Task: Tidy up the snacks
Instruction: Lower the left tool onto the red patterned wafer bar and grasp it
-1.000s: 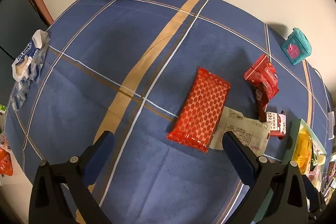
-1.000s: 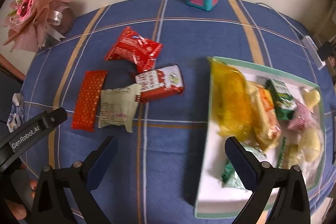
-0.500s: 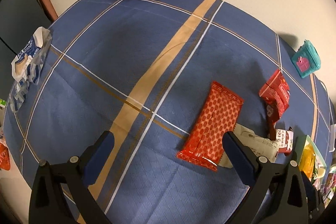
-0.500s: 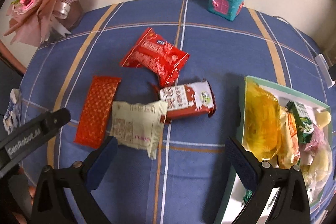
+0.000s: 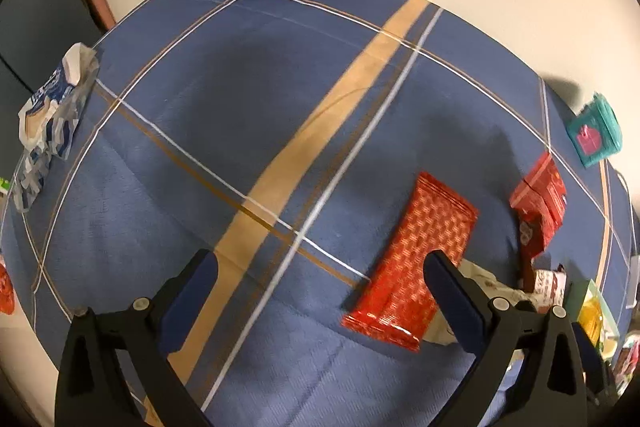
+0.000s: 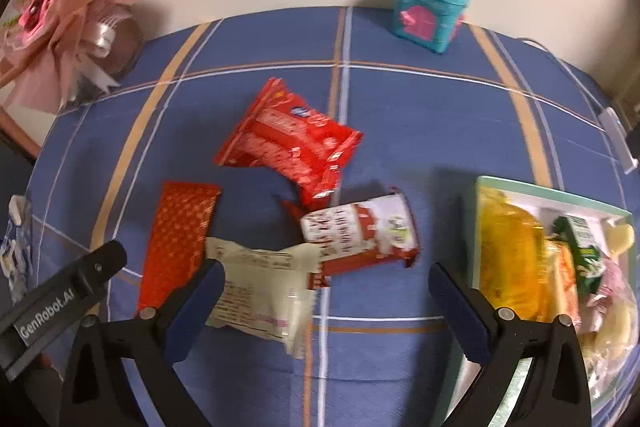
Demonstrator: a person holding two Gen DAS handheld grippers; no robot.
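Observation:
Loose snacks lie on the blue checked tablecloth [image 6: 400, 115]: a red patterned bar [image 6: 176, 243] [image 5: 416, 263], a cream wrapper [image 6: 260, 291], a red-and-white packet [image 6: 360, 239] and a red pouch [image 6: 288, 147] [image 5: 540, 203]. A green-rimmed tray [image 6: 532, 189] at the right holds several snacks, among them a yellow bag [image 6: 508, 259]. My right gripper [image 6: 324, 307] hovers open above the cream wrapper and the red-and-white packet. My left gripper [image 5: 320, 291] is open over bare cloth, its right finger overlapping the red bar. Neither holds anything.
A teal toy house [image 6: 428, 11] stands at the back edge by the wall. A pink bouquet [image 6: 68, 23] sits at the back left corner. A blue-and-white wrapper [image 5: 52, 115] lies at the left table edge. The left gripper's body [image 6: 60, 303] shows low left in the right wrist view.
Both grippers have shifted left and lower toward the loose snacks. The tray has slid toward the right edge of the right wrist view. Both stay open.

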